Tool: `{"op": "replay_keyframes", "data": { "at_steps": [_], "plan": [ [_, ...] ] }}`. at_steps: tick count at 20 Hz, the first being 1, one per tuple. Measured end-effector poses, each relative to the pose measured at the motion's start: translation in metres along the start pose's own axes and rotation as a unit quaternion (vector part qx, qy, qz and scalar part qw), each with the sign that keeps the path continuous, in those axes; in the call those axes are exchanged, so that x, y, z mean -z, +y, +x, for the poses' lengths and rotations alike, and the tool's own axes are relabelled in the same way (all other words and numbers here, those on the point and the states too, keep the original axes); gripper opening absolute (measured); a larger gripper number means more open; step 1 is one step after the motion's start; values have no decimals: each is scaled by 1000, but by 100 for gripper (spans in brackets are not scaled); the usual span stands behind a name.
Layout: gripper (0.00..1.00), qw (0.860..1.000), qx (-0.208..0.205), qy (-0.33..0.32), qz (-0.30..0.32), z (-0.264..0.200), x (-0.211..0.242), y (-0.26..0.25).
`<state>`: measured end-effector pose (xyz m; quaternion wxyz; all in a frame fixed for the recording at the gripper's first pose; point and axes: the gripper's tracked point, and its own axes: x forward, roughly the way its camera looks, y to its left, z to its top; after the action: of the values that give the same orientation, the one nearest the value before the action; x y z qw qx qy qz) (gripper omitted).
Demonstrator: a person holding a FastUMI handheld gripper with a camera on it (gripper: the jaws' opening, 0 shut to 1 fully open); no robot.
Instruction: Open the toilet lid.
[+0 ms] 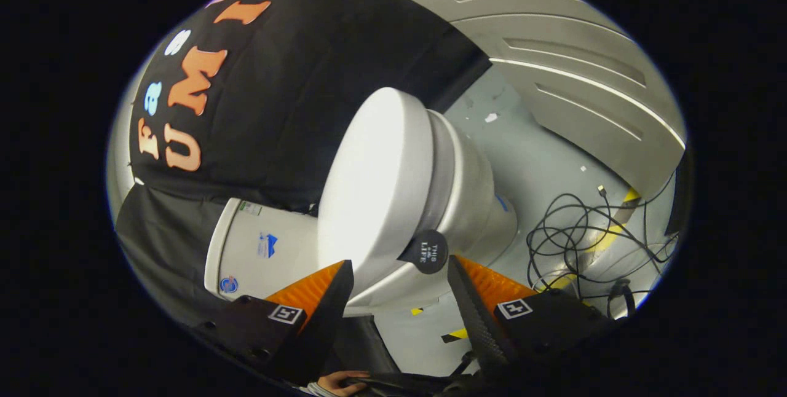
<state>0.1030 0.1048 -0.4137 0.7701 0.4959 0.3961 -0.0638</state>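
I see the gripper (399,274) spread wide, holding nothing, fingers straddling the front edge of the toilet lid (375,182). The lid sits at twelve o'clock from the tips, apparently down on the toilet bowl (473,200). Cables (584,237) lie at three o'clock.

We note the gripper (399,277): dark bodies with screws, square fiducial tags, ribbed finger faces, fingers parted.

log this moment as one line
phase: approach | gripper: open, astride front edge of toilet lid | lid: closed | contact: cannot tell
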Motion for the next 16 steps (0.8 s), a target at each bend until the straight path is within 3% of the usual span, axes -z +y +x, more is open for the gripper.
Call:
{"op": "replay_keyframes", "data": {
  "at_steps": [3, 7, 13, 15, 16],
  "plan": [
    [98, 999, 3, 2, 33, 16, -2, -11],
    [97, 996, -24, -7, 84, 32, -8, -14],
    [60, 994, -29, 1, 102, 41, -8, -20],
    [40, 994, -32, 6, 100, 45, -8, -20],
    [37, 994, -34, 7, 105, 48, -8, -21]
  ]
}}
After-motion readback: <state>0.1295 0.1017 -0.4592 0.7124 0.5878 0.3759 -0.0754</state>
